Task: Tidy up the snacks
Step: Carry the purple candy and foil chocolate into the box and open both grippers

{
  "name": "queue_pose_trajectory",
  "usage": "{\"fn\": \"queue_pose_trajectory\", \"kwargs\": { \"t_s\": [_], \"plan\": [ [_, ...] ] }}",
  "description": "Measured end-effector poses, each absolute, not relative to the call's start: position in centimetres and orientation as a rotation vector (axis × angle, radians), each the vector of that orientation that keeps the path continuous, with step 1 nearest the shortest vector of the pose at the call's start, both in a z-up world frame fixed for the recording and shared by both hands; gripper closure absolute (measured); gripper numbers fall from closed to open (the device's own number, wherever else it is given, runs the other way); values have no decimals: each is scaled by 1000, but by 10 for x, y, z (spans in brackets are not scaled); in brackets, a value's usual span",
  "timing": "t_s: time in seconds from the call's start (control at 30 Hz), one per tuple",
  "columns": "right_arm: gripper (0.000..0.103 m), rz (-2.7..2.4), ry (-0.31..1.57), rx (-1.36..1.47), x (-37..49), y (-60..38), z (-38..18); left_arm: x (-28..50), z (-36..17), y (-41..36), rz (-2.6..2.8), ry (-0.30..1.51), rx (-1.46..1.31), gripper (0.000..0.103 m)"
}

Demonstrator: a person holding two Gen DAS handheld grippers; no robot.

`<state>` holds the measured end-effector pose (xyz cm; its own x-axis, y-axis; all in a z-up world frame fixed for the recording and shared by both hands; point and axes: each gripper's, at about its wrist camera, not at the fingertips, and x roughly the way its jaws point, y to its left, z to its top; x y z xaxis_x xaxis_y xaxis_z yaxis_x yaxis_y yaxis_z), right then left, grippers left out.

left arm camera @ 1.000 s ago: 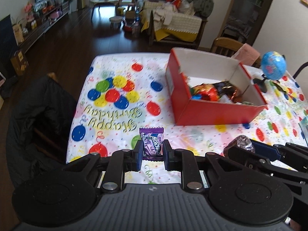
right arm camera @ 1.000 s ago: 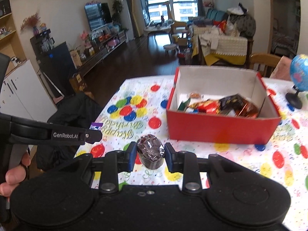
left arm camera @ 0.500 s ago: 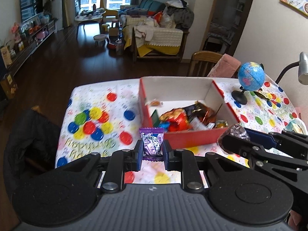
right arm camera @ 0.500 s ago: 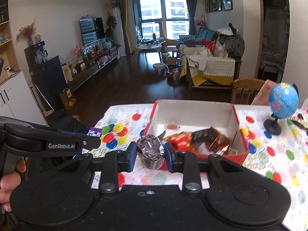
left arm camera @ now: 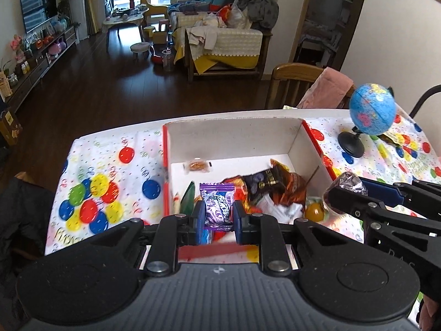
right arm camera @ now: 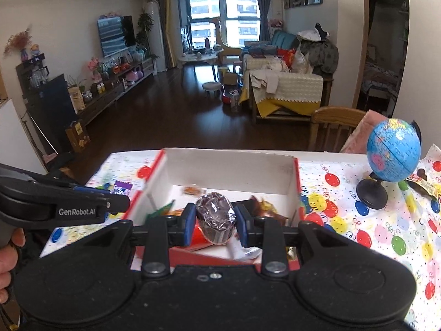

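My left gripper (left arm camera: 216, 218) clamped a purple candy packet (left arm camera: 217, 210) over the red box (left arm camera: 164, 165); my right gripper (right arm camera: 215, 224) pinched a foil-wrapped sweet (right arm camera: 216, 220) above it; inside lay mixed snack wrappers (left arm camera: 275, 190).

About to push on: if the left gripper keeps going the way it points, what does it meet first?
Probably the snack pile inside the red box, just beyond the purple candy in the left gripper jaws; depth is unclear.
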<state>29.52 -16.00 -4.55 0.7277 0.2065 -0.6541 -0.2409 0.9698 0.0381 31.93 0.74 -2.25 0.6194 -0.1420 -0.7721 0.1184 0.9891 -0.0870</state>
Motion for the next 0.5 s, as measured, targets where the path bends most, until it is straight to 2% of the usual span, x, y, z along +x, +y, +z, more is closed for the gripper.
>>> {"fn": "queue_pose_trajectory", "kwargs": {
  "t_s": [0.5],
  "plan": [
    [74,218,820,-31,371,-202,-110,400,-88,-33,-107,986,1,83]
  ]
}}
